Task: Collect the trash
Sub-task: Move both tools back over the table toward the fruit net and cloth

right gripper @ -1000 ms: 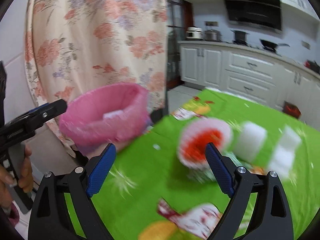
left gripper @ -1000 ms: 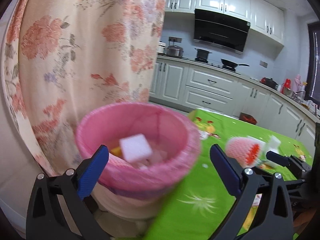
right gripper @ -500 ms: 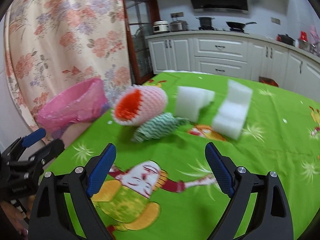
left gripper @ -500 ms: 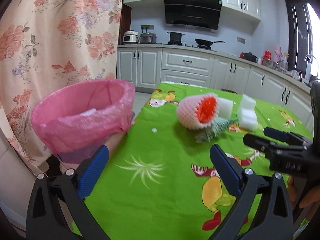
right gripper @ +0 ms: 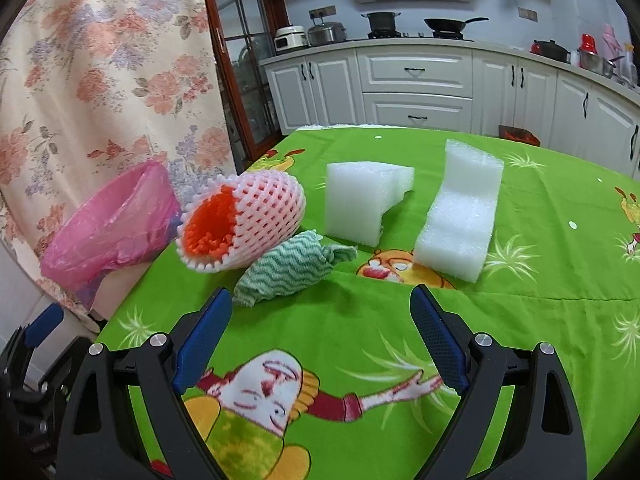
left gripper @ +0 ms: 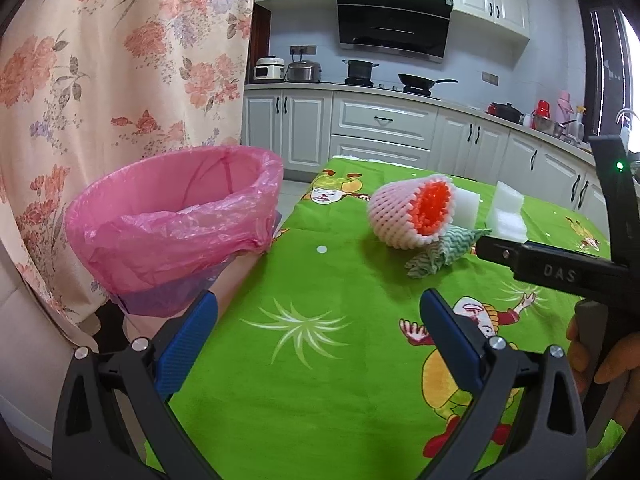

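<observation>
My right tool point(right gripper: 320, 332) wide open and empty, crumpled green zigzag cloth point(right gripper: 290, 266) just ahead, pink-and-orange foam fruit net point(right gripper: 244, 220) beyond it, two white foam blocks point(right gripper: 364, 200) further right, my left tool point(left gripper: 318, 334) open and empty, pink-lined bin point(left gripper: 172, 224) ahead-left off the green bench point(left gripper: 320, 360).

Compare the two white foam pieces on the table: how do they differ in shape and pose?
The left foam piece is a squat block with a notch cut from its lower right corner; the right foam piece is a taller, stepped strip. The left one sits near the cloth; the right one stands farther right, apart from the other trash. Both are white, rest on the green tablecloth and are not gripped.
</observation>
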Tool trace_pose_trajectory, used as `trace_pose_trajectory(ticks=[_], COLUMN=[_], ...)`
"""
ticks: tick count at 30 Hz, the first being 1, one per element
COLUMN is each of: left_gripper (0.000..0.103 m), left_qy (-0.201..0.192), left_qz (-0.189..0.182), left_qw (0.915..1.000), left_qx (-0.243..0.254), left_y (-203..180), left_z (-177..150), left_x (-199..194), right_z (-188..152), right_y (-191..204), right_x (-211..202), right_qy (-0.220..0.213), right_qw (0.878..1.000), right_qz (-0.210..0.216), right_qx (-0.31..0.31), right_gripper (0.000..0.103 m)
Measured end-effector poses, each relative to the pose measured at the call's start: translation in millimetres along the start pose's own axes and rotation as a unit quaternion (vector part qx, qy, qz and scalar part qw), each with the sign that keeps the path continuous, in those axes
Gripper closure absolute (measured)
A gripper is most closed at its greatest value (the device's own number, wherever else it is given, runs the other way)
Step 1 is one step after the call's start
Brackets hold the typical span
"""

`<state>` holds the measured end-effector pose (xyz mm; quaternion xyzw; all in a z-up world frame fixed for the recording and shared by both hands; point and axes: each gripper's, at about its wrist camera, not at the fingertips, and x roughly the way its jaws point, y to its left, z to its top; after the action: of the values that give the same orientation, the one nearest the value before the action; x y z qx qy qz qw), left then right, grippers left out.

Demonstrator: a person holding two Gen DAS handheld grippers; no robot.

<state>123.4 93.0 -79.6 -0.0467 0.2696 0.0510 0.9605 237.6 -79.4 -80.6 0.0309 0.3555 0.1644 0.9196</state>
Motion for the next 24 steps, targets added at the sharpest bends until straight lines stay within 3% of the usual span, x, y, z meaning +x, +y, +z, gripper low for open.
trace_pose_trajectory(ticks=[16,18,20,24], left_gripper=[0.005,0.005,0.005,0.005], left_qy=[-0.001,-0.001,0.0,0.003], left_qz=[0.003,0.004,0.005,0.003], left_qw=[1.0,1.0,1.0,1.0], left_qx=[-0.001,-0.002,-0.001,-0.006], left_y=[2.8,3.8,4.4,6.1], left_z=[-0.7,-0.2,-0.1,0.2], left_x=[-0.9,-1.0,-1.2,-0.7], right_z=[24.6,22.7,20.6,15.3], right_y=[25.5,27.5,24.6,18.1], right_x=[59.3,65.9,66.7,58.6], right_qy=[0.052,0.062,0.069,0.069], right_qw=[0.998,0.997,0.997,0.998], right_qz=[-0.029,-0.035,-0.027,-0.011], right_qx=[-0.008,-0.016,-0.009,-0.006], right_gripper=[0.018,0.023,0.042,0.054])
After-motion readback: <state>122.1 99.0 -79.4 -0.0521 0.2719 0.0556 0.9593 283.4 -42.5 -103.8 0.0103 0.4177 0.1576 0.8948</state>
